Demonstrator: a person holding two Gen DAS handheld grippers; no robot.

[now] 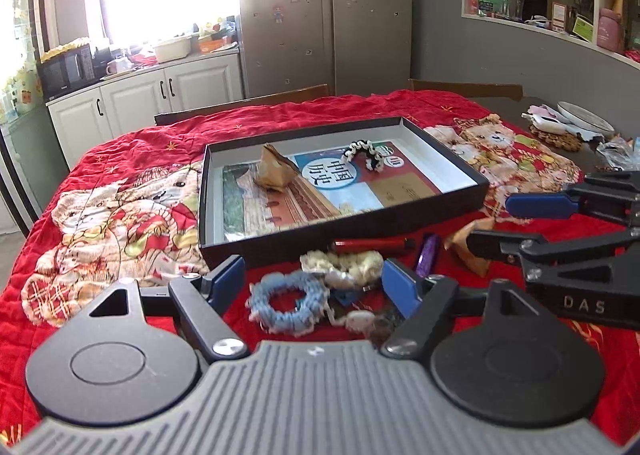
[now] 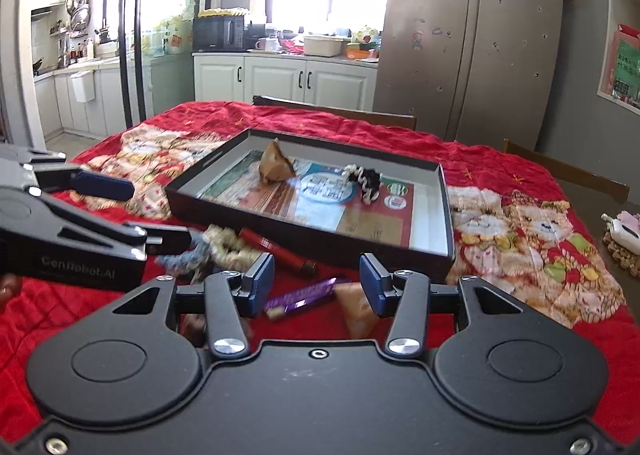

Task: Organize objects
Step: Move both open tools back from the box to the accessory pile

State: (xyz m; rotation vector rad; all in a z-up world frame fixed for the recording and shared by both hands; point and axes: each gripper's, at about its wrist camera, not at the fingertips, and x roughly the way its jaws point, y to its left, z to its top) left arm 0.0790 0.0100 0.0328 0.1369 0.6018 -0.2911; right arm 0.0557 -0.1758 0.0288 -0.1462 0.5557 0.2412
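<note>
In the left wrist view, a red blanket (image 1: 132, 151) printed with bears covers the desk. The left gripper (image 1: 313, 279) sits at lower centre, spread wide with nothing pinched; a blue scrunchie (image 1: 284, 305) lies between its fingers, and a cream scrunchie (image 1: 344, 265) lies just above that. Behind them, mid-frame, a shallow black tray (image 1: 280, 251) holds a tan paper packet (image 1: 274, 171), a black-and-white scrunchie (image 1: 366, 153) and a printed book. Just below the tray's near wall lie a red tube (image 1: 374, 244) and, to its right, a purple wrapped bar (image 1: 428, 255). A second tan packet (image 1: 466, 245) lies further right, partly behind the right gripper (image 1: 496, 223), which enters from the right edge.

In the right wrist view, the left gripper comes in from the left edge. The right gripper is at lower centre, half spread and pinching nothing, with the purple bar and tan packet between its fingers.
</note>
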